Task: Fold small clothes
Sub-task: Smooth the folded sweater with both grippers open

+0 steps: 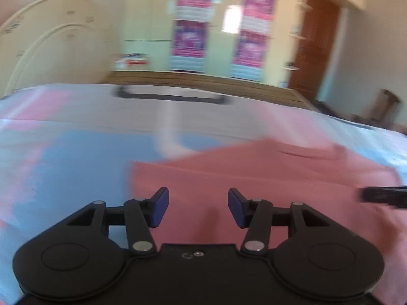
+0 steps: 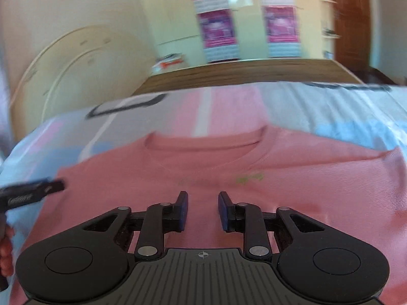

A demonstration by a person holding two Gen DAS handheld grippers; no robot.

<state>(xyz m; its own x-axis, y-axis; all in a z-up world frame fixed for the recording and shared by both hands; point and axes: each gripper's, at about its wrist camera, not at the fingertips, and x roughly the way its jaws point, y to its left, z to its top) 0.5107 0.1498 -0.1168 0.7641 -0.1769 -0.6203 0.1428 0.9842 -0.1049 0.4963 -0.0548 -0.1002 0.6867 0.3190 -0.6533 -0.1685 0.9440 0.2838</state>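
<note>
A small pink T-shirt [image 2: 254, 178] lies flat on a bed sheet, neckline away from me, with a faint green print on its chest. My right gripper [image 2: 203, 203] is open and empty above the shirt's middle. My left gripper [image 1: 198, 203] is open and empty above the shirt's [image 1: 229, 172] left part, near its left edge. The right gripper's tip [image 1: 381, 195] shows at the right edge of the left wrist view. The left gripper's tip [image 2: 33, 193] shows at the left edge of the right wrist view. Both views are blurred.
The sheet [image 1: 76, 157] has pink, blue and white patches with a black rectangle print [image 1: 170, 95]. A wooden bed edge [image 2: 241, 73] runs behind it. Beyond stand a cream headboard [image 2: 76, 58], cupboards with pink posters [image 1: 193, 17] and a brown door [image 1: 315, 43].
</note>
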